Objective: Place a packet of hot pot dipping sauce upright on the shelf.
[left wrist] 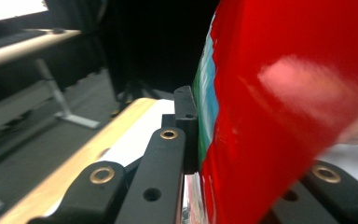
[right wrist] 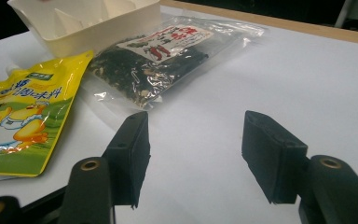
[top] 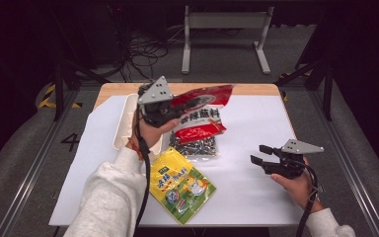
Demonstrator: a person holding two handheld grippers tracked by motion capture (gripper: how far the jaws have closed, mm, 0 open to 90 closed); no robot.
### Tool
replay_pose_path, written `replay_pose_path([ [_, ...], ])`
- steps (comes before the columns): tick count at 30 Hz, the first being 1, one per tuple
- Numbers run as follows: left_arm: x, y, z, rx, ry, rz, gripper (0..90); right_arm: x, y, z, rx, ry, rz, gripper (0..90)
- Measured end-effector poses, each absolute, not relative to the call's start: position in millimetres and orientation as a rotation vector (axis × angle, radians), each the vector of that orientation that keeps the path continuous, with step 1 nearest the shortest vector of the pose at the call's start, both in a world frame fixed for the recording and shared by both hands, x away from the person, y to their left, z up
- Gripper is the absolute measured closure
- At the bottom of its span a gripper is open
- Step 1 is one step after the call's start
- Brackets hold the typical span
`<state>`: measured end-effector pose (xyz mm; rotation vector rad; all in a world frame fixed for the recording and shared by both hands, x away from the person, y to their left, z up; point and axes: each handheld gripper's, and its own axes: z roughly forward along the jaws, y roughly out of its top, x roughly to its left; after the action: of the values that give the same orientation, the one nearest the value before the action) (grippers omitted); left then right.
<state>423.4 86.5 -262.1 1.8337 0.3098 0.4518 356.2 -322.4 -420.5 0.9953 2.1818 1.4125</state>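
A glossy red plastic seasoning packet (top: 201, 111) is pinched in the closed jaws of the left gripper (top: 170, 112) and held above the white counter (top: 256, 187) at upper centre, beside a cream plastic divided tray (top: 123, 123). The right gripper (top: 259, 160), lower right, has its jaws parted and empty. A clear spice bag (top: 196, 145) and a yellow pouch (top: 181, 185) lie flat, judged yet to be handled.

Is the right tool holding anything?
No, the right tool has its jaws apart over bare white table, with nothing between them.
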Motion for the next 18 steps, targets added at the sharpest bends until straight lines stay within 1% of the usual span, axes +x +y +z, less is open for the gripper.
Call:
replay_pose_path([
  [3,435,105,-254,1.846,0.326,0.51,89.7,356,-320,-422,0.997,2.191,1.408,39.9],
  [9,460,136,-250,1.86,0.328,0.561,89.7,356,-320,-426,1.0,2.213,1.397,39.4],
  [18,486,162,-263,1.866,0.372,0.568,89.6,352,-326,-430,1.04,2.214,1.395,38.7],
])
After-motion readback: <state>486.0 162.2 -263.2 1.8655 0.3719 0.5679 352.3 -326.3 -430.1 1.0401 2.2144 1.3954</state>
